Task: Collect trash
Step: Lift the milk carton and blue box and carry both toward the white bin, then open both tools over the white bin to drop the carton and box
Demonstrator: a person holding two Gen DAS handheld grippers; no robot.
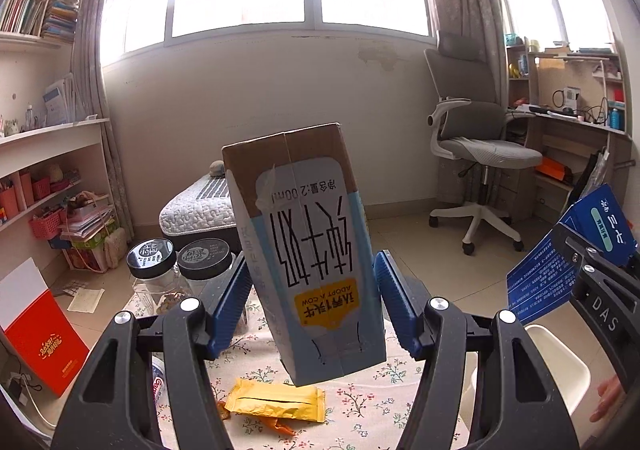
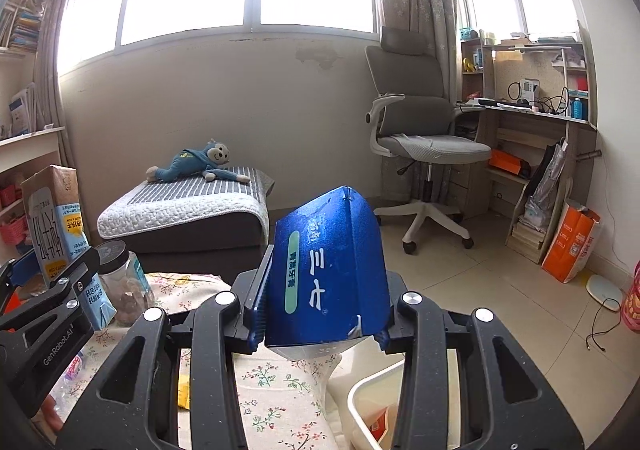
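While held above the flowered bench [image 1: 372,410], left gripper [image 1: 312,302] fingers pinching an upside-down milk carton [image 1: 308,242]; right gripper [image 2: 320,314] fingers pinching a blue box [image 2: 332,270].

Each camera sits close behind its own gripper, looking forward and slightly down over the table [image 1: 360,402] toward the window wall. Shared ground — the office chair [image 1: 476,146], the desk [image 2: 532,114] and the mattress [image 2: 184,206] — appears in both views.
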